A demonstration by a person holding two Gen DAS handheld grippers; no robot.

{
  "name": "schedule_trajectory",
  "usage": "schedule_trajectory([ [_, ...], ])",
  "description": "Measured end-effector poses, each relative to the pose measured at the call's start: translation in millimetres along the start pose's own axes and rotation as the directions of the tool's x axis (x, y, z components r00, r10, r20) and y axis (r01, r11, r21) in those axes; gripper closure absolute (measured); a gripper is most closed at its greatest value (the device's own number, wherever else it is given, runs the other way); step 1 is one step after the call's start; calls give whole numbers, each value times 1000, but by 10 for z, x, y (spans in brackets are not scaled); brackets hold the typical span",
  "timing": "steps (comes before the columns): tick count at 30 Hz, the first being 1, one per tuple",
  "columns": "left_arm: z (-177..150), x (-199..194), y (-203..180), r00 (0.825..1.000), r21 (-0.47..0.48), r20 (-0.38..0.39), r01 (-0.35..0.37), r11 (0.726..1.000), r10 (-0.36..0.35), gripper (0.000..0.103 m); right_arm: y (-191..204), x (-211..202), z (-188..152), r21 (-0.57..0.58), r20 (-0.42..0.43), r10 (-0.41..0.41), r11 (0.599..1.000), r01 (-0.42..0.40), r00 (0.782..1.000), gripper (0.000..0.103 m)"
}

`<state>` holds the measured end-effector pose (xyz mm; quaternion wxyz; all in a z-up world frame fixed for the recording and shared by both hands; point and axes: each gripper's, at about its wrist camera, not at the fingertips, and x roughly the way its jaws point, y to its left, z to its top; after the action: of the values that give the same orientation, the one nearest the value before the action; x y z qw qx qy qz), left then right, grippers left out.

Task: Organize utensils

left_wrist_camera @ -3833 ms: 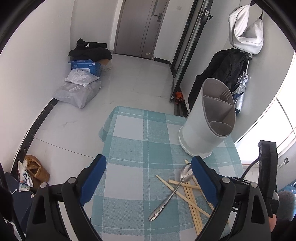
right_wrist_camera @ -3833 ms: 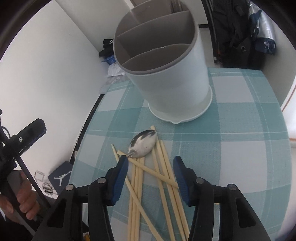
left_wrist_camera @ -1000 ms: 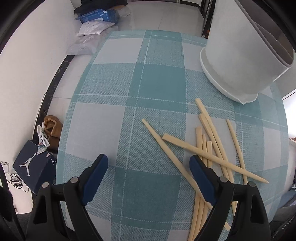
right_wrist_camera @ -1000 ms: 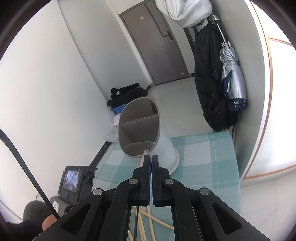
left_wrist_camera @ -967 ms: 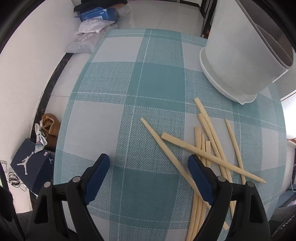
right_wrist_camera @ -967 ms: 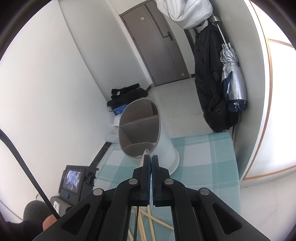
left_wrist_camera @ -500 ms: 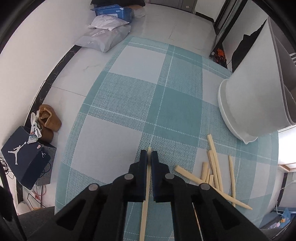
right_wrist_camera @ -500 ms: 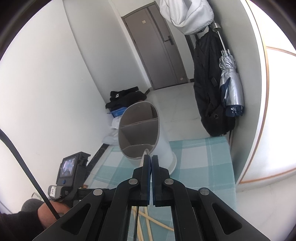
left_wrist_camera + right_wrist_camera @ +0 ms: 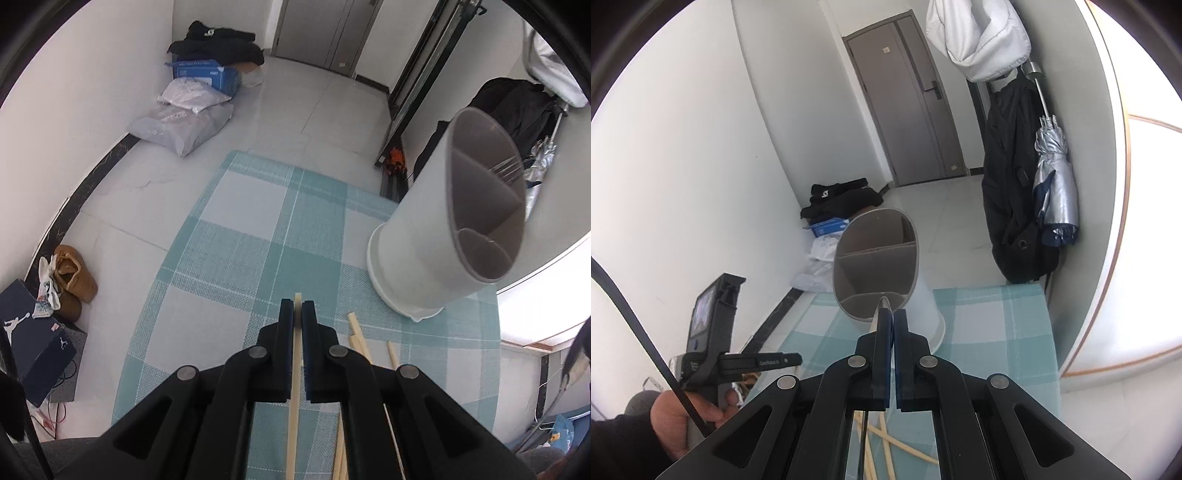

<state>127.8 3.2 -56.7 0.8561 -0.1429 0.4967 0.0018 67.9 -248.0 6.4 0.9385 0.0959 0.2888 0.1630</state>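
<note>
My left gripper (image 9: 297,306) is shut on a pale wooden chopstick (image 9: 294,387) and holds it raised above the teal checked tablecloth (image 9: 258,258). Several more chopsticks (image 9: 356,332) lie on the cloth to the right of it. The white utensil holder (image 9: 439,236) with grey divided compartments stands at the right, with fork tines (image 9: 508,166) in its far compartment. My right gripper (image 9: 891,314) is shut on a metal spoon (image 9: 882,304), whose tip pokes out in front of the holder's opening (image 9: 877,258).
The left hand and its gripper body (image 9: 713,339) show at the lower left of the right wrist view. Bags and boxes (image 9: 192,107) lie on the floor beyond the table. A black coat and umbrella (image 9: 1034,192) hang at the right wall.
My left gripper closed on a chopstick and lifted it off the cloth, rising well above the table. My right gripper stays shut on the spoon, held high near the holder.
</note>
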Motion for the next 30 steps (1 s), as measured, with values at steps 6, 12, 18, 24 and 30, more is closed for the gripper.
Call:
schedule_trajectory([
  [6,-92,-535,-214,981,142,181,38,989,-63,102,138,-68,-14,-39,32,-26,999,27,999,102],
  [12,-319,-807,-281,959,264,259,45,964,-116,102,250,-120,-21,-52,49,-37,998,40,998,102],
  [18,-281,-911,-228,956,276,254,75,958,-148,102,330,-184,-13,-82,55,-51,995,55,997,102],
  [24,-296,-1007,-231,955,298,238,101,949,-176,102,320,-211,-5,-85,56,-71,994,75,996,102],
  [30,-255,-1041,-238,955,322,234,99,942,-181,102,351,-252,83,-86,75,-70,993,77,995,102],
])
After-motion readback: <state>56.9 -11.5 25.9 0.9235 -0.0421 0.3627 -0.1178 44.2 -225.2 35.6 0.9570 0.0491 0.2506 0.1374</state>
